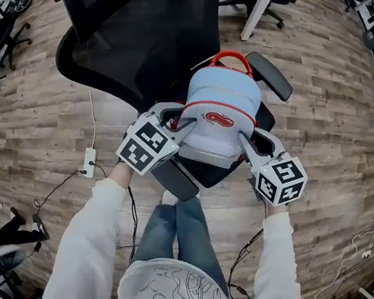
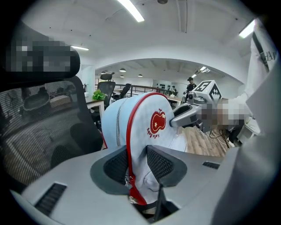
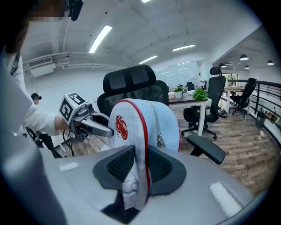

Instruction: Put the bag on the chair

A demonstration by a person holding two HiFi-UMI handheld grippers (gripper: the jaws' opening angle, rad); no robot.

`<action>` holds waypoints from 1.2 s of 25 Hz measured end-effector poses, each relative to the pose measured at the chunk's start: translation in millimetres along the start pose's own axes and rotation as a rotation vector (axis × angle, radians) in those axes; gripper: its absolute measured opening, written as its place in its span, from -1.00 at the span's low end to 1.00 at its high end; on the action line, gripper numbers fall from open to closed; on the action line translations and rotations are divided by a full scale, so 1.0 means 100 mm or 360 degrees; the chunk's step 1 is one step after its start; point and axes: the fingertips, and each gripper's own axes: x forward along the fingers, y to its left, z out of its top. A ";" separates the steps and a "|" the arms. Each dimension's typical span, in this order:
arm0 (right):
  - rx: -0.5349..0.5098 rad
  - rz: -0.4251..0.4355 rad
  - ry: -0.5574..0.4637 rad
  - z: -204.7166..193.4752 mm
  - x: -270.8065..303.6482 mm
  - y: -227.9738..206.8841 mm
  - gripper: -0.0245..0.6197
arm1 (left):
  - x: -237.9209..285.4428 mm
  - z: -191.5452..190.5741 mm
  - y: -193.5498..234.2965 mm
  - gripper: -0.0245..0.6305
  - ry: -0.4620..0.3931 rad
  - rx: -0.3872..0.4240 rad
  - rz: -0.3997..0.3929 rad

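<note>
A light blue backpack with red trim, a red top handle and a red apple logo stands upright over the seat of a black mesh office chair. My left gripper pinches the bag's left edge and my right gripper pinches its right edge. In the left gripper view the bag sits squeezed along its red piping in the left gripper. The right gripper is likewise shut on the bag's side. The seat under the bag is mostly hidden.
The chair's armrests flank the bag. The person's legs stand just in front of the seat. A power strip with cables lies on the wood floor at left. A white desk leg and other chairs stand behind.
</note>
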 end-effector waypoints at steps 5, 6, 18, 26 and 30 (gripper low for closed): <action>-0.0089 -0.0029 0.0070 -0.20 0.20 -0.18 -0.61 | 0.27 -0.21 0.08 -0.53 0.0042 -0.0040 0.0055; -0.0115 -0.0033 0.0091 -0.24 0.25 -0.21 -0.61 | 0.31 -0.26 0.09 -0.53 0.0065 -0.0043 0.0060; -0.0330 -0.0081 0.0276 -0.80 0.72 -0.53 -0.61 | 0.88 -0.79 0.23 -0.55 0.0239 0.0049 0.0138; -0.0419 -0.0156 0.0332 -1.06 0.91 -0.76 -0.60 | 1.21 -0.97 0.27 -0.56 0.0354 0.0201 0.0209; -0.0430 -0.0191 0.0381 -1.20 1.00 -0.81 -0.59 | 1.34 -1.11 0.26 -0.56 0.0391 0.0233 0.0252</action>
